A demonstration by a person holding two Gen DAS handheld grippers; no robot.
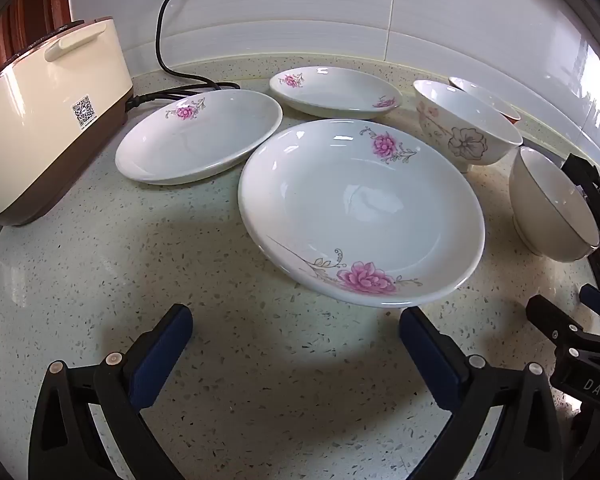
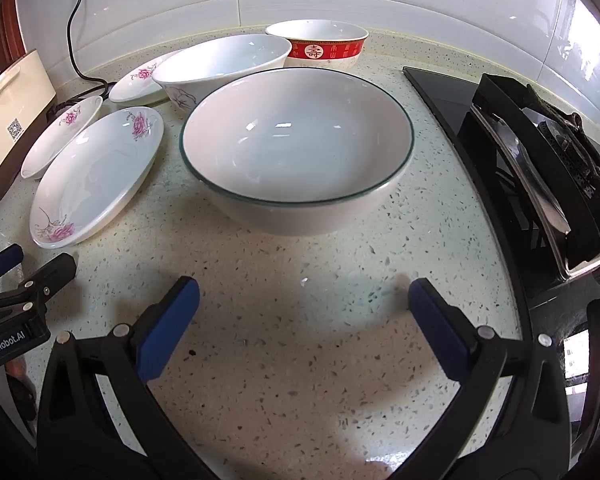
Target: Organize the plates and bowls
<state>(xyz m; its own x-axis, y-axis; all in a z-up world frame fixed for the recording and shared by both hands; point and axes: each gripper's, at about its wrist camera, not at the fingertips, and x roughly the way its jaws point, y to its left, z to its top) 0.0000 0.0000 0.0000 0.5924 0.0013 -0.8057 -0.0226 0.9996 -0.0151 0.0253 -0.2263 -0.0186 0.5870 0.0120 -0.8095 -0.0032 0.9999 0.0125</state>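
Left gripper (image 1: 296,322) gapes empty at lower centre, facing the near plate (image 1: 360,212); right gripper (image 2: 304,300) likewise, facing the green-rimmed bowl (image 2: 296,148); plates and bowls lie unstacked mid-frame, probably awaiting sorting.

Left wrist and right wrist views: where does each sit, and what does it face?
Left wrist: low over the counter, facing the nearest flowered plate; open left tongs show, right tongs at edge.
Right wrist: low, facing the green-rimmed bowl; open right tongs show.
Shared: the three flowered plates, that bowl, the cream appliance.
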